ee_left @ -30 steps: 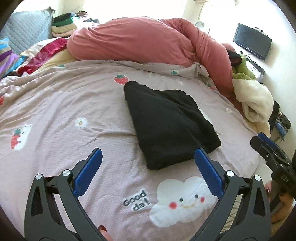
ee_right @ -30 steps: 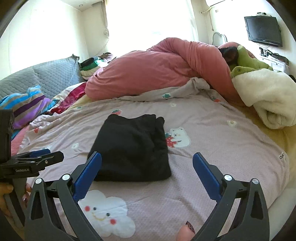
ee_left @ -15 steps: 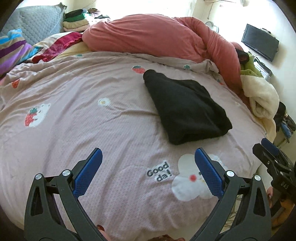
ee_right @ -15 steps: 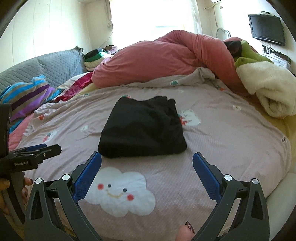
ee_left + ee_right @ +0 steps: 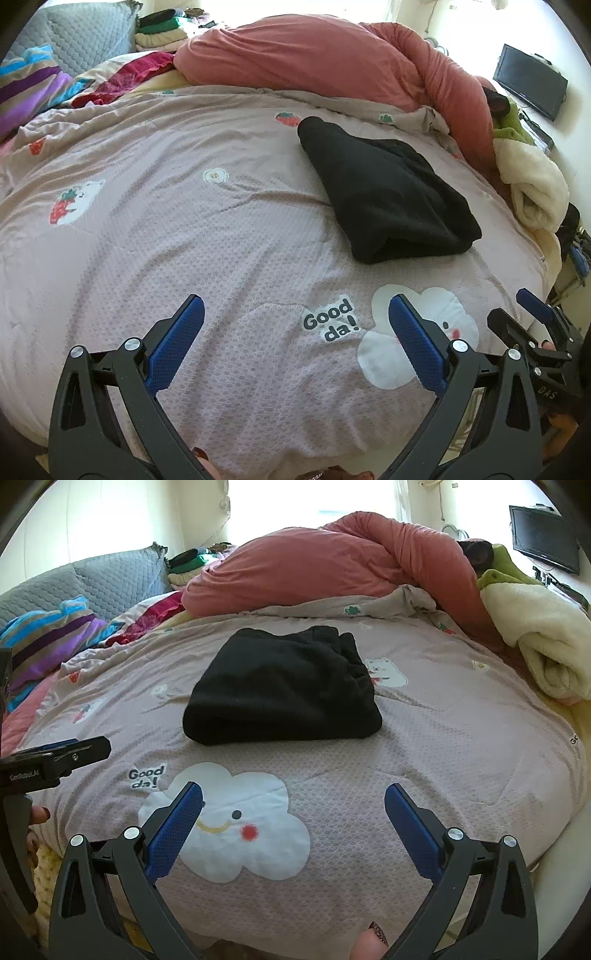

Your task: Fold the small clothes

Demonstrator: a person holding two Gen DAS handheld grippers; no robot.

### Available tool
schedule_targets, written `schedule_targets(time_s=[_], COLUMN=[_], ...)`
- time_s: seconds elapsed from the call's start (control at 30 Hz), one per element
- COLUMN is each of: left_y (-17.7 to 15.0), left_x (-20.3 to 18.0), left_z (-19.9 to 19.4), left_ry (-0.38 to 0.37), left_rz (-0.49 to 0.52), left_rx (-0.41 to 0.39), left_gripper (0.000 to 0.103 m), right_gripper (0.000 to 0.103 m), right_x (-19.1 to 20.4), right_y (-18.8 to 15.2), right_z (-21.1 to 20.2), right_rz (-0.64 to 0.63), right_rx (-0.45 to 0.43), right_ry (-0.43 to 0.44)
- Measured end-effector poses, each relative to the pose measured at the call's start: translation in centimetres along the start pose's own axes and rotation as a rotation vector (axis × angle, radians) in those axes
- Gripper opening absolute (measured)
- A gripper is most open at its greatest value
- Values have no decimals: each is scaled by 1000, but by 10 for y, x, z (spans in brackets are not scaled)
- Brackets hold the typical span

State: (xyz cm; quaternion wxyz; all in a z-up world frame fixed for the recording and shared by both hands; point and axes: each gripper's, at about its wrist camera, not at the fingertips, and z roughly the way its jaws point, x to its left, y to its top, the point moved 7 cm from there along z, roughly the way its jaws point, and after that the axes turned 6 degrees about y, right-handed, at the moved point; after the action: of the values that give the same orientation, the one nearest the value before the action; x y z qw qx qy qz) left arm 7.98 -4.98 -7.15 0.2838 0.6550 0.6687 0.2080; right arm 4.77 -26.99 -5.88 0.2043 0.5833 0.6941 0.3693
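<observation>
Sunlit and cluttered, the bedroom is filled by a bed under a mauve quilt, its waffle-textured cloth printed with strawberries, bears and a smiling white cloud beside the words "Good da!".

Over the last second both tools have drawn back toward the foot of the bed: the black garment, which lay just ahead of the blue pads, now sits well beyond them, on the far side of the cloud print. It lies as a thick, squarish bundle with a rounded folded edge facing the cloud and looser layers bunched at its far corner; nothing touches it. Judging by that retreat and the tidy shape, this piece looks finished, and a next garment would have to be fetched.

The left hand-held gripper hangs over the quilt on the near side of the cloud with its jaws spread wide and empty. The right hand-held gripper hovers directly above the cloud, likewise wide and holding nothing.

The garment reads as soft, matt fleece or knit. Behind it heaps a puffy coral duvet, and to the right a rolled cream plush blanket.
</observation>
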Motion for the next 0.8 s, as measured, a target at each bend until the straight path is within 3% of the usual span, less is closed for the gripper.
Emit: schedule_targets(time_s=[0.8], left_y=[-4], left_x=[-1], left_z=[5], left_ry=[19], left_rz=[4], left_rx=[17], left_gripper=[94], right_gripper=[98], right_x=[-2], right_y=[3], right_z=[5], right_rz=[0], right_rx=[1], right_ry=[-8])
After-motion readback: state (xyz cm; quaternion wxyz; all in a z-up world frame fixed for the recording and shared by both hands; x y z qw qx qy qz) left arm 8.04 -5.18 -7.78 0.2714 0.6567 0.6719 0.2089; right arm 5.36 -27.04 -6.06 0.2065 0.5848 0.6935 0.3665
